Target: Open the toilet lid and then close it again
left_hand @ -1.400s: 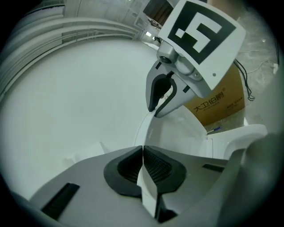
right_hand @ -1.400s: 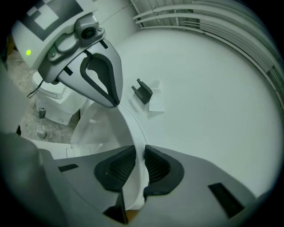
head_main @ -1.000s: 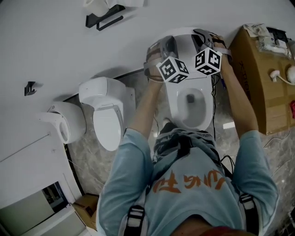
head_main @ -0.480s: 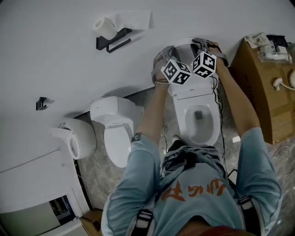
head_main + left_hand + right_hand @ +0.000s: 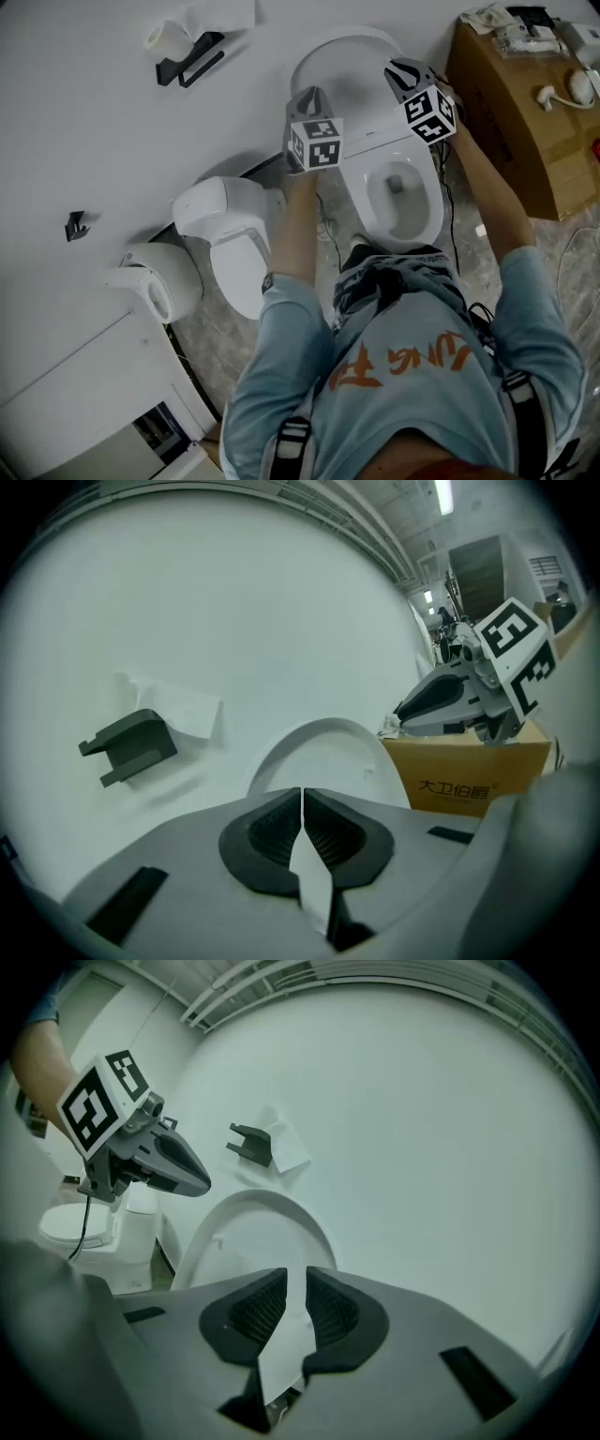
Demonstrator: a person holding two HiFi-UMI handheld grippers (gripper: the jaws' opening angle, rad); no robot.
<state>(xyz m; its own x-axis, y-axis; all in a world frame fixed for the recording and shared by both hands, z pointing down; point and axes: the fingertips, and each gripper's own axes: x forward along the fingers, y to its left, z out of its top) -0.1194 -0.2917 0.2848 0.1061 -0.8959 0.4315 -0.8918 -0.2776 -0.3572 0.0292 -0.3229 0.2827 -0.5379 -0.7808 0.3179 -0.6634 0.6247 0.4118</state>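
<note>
Left tongs are pressed together, empty; right tongs stand a slit apart, gripping nothing. Both hover just before the lid, which stands upright against the wall

The left tongs and right tongs are drawing apart. Their cubes, side by side a moment ago, are now separating, leaving the lid showing between them, and each is rolling as it goes.

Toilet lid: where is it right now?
Head view, top centre: the toilet lid stands raised against the wall behind the open bowl, cardboard box to its right.
</note>
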